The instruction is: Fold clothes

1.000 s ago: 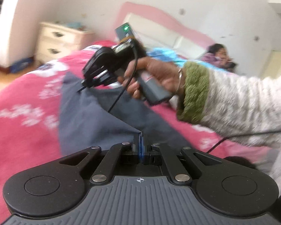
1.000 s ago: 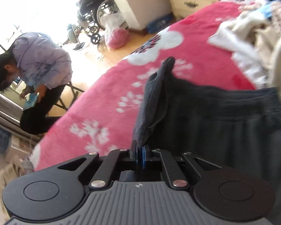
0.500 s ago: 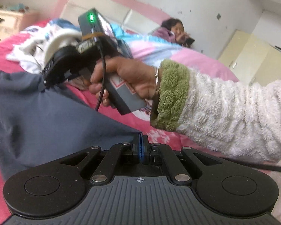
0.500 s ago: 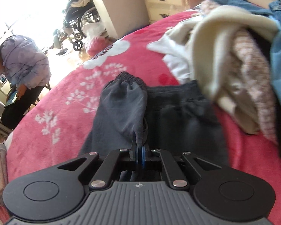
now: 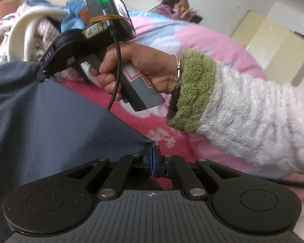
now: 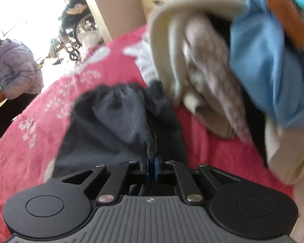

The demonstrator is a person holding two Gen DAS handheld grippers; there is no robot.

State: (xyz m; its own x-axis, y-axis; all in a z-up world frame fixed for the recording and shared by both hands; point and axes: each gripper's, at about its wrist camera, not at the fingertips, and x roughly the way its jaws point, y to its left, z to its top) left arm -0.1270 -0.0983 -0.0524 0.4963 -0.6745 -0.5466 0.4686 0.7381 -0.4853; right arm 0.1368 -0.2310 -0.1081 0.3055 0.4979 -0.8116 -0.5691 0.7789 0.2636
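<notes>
The bed (image 5: 202,46), covered by a pink flowered blanket (image 6: 40,121), serves as the folding surface. The dark grey trousers (image 5: 50,121) lie across it and are partly lifted off it, so that one part can be carried over the other in a fold; the elastic waistband (image 6: 119,88) is seen gathered at the far end in the right wrist view. An unsorted pile of clothes (image 6: 223,64) is left just beyond the trousers, touching or overlapping their far edge, presumably as work still to be done.

The cloth is held at two separate points so that the edge between them is kept straight while it is moved. One corner is pinched by the left gripper (image 5: 153,154), whose jaws are fully closed on the fabric. The right gripper (image 6: 151,163), held in a hand (image 5: 135,68) with a fluffy green-cuffed sleeve (image 5: 194,91), is seen from the left wrist view with its tip at the far corner of the stretched cloth. Its jaws have just been opening slightly, yet a bunched fold of the trousers remains between the pads and appears still clamped. The release is judged to be beginning, with the fold nearly laid down.
</notes>
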